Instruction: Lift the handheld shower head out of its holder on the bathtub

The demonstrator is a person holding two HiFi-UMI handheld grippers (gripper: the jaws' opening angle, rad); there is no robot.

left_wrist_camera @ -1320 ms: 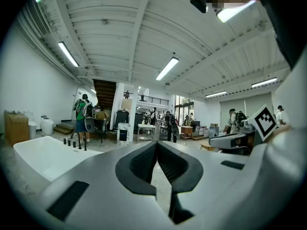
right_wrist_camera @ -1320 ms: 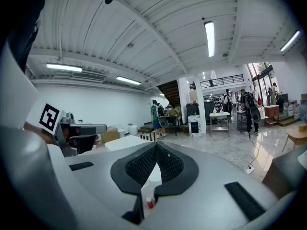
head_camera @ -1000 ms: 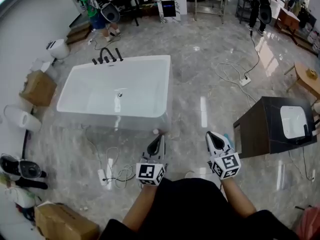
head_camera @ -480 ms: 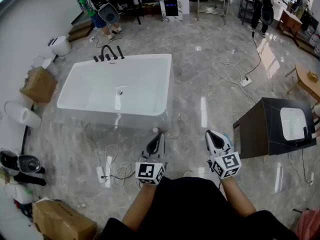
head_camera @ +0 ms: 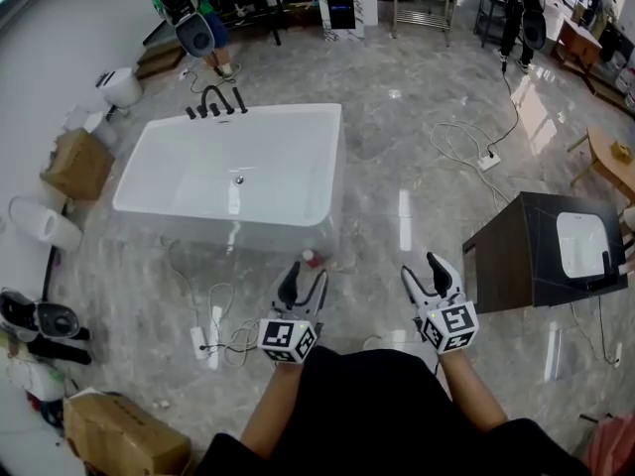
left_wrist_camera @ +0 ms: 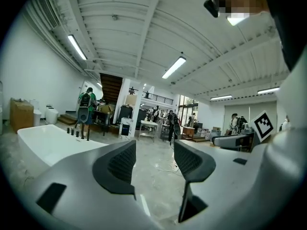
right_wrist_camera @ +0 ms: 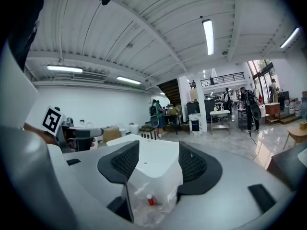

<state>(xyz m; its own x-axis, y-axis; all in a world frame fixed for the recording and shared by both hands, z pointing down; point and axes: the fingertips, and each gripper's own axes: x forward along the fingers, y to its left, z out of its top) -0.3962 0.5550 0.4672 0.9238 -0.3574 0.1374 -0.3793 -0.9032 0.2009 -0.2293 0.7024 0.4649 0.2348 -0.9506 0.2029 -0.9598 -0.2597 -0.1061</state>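
Grey marble floor fills the head view, with the white bathtub (head_camera: 230,230) standing well ahead of the person. Black fittings (head_camera: 214,103) sit on its far rim. The shower head is presumably among them, too small to single out. The left gripper (head_camera: 304,281) and the right gripper (head_camera: 424,274) have both just been opening and now stand wide with nothing between them, so I judge this as readying for the approach and no lift begun.

The left gripper view looks mostly past the tub, which lies off to the left with the fittings (left_wrist_camera: 76,132).

The right gripper view alone frames the tub squarely through its spread jaws, plus a small red-capped bottle (right_wrist_camera: 150,200) on the floor.
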